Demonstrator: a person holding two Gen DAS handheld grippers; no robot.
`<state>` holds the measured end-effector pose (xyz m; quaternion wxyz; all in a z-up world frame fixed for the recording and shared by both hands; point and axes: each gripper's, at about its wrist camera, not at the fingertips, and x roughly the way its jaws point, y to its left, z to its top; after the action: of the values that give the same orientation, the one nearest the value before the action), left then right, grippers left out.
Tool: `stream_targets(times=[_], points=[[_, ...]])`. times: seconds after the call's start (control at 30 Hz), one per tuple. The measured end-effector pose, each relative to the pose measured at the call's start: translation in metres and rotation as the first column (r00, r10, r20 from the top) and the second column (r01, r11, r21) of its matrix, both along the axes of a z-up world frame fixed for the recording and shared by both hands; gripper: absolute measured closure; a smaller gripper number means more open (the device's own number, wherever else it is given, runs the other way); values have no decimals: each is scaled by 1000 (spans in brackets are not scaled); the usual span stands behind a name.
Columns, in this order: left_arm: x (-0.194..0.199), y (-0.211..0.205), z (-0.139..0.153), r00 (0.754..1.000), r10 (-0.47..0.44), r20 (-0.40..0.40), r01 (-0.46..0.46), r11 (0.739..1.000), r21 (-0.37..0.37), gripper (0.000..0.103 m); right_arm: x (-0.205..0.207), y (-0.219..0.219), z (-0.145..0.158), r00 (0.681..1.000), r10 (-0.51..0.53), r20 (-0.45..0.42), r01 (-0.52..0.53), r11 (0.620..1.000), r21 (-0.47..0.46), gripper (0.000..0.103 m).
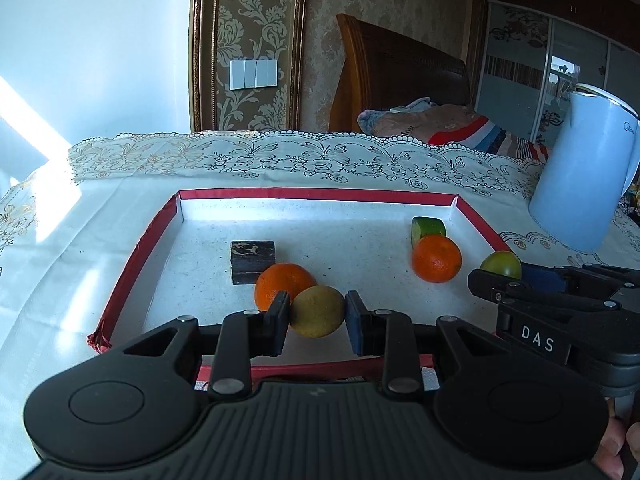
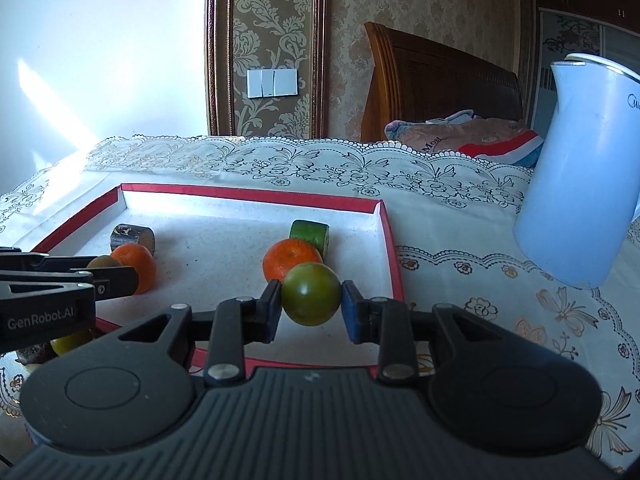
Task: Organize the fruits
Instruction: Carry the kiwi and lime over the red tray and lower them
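My left gripper (image 1: 317, 312) is shut on a yellow-brown round fruit (image 1: 318, 314) over the near left part of a red-rimmed tray (image 1: 316, 193). An orange (image 1: 280, 286) lies just behind it, next to a dark wooden block (image 1: 252, 261). My right gripper (image 2: 311, 300) is shut on a green round fruit (image 2: 311, 299) over the tray's near right part. A second orange (image 2: 290, 261) and a green block (image 2: 310, 234) lie behind it. In the left wrist view the right gripper (image 1: 520, 280) shows at the right with the green fruit (image 1: 501, 264).
A light blue kettle (image 2: 580, 184) stands on the lace tablecloth (image 2: 440, 184) right of the tray. Another yellowish fruit (image 2: 72, 342) lies outside the tray's near left edge, under the left gripper. A bed with a wooden headboard (image 2: 436, 92) is behind the table.
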<state>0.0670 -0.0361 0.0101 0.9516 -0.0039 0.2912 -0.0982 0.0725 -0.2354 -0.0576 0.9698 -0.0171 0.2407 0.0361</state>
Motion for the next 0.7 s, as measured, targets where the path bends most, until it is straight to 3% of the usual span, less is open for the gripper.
stream_targets(times=[0.7], points=[[8,-8,-11,999,33,15,-34,996,79,74,19,1,-12,998,-16,-63,16,1000,-6,73]])
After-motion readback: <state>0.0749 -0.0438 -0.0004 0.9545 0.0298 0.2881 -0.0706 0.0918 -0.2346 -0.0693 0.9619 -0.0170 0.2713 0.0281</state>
